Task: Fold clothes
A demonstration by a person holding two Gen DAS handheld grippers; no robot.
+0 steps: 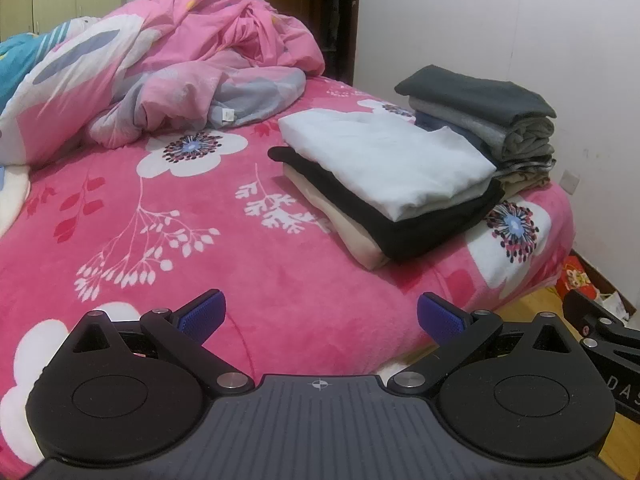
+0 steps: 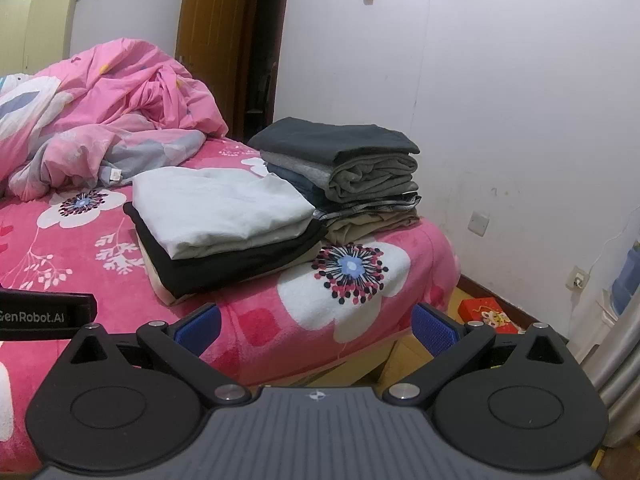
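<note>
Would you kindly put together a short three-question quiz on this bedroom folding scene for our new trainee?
1. True or false: the white garment tops the nearer stack.
2. Which garment tops the stack nearer the wall? A) dark grey garment B) red one C) striped one
3. Fill in: the left gripper and right gripper both have jaws that are ____.

Key:
1. True; it lies on a black garment.
2. A.
3. Open, holding nothing, above the pink blanket.
</note>
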